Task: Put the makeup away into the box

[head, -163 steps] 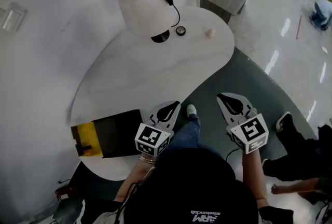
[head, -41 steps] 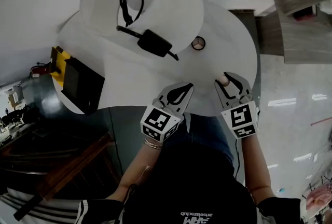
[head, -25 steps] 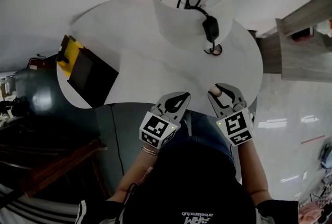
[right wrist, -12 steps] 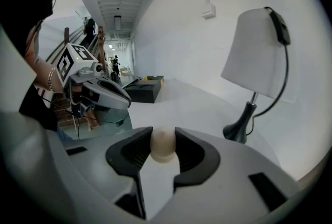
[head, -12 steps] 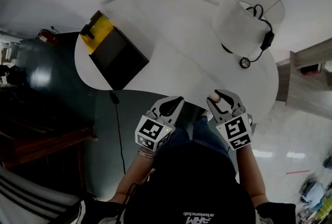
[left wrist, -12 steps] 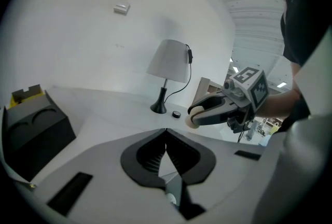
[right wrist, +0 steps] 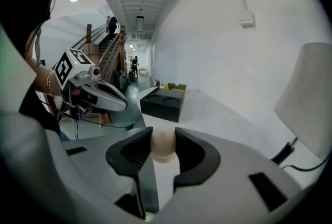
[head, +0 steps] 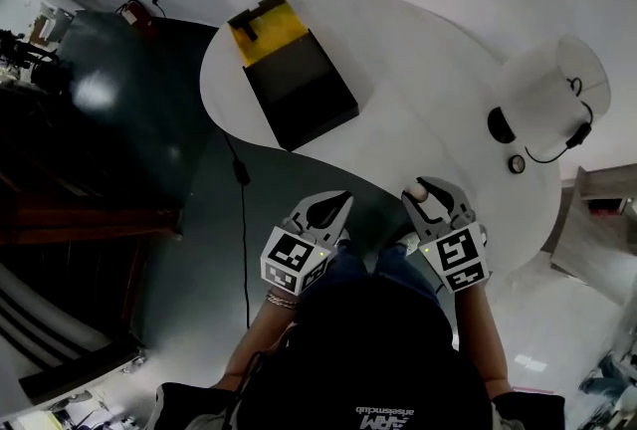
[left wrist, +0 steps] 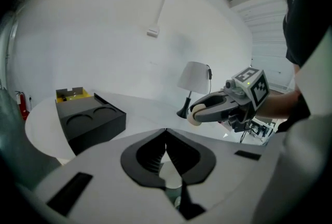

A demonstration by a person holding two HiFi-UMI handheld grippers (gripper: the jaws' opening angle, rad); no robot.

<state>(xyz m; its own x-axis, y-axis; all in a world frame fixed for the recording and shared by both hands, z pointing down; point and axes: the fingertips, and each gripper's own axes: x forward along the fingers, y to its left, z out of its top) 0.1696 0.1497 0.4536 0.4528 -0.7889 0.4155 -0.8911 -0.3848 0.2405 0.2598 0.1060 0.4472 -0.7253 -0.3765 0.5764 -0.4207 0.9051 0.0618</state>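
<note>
A beige egg-shaped makeup sponge (head: 419, 191) (right wrist: 162, 146) sits pinched between the pads of my right gripper (head: 427, 200) (right wrist: 163, 148), held over the near edge of the white table (head: 418, 90). Those jaws have just been opening a little, and the sponge stays gripped. My left gripper (head: 329, 208) (left wrist: 166, 131) is shut with nothing in it, beside the right one and just off the table edge. The black box (head: 295, 78) (left wrist: 89, 117) (right wrist: 163, 99) with round recesses and a yellow flap lies at the table's far left. A small round compact (head: 516, 163) rests near the lamp.
A white-shaded lamp (head: 553, 92) (left wrist: 194, 75) with a black cord and switch stands at the table's right end. Dark floor and a black cable (head: 242, 219) lie left of the table. In the right gripper view a corridor with stairs and distant people runs behind the box.
The whole view has swung round: the box has gone from the far left to ahead of the grippers, the lamp out to the right. Both grippers moved along the table edge, the sponge still held.
</note>
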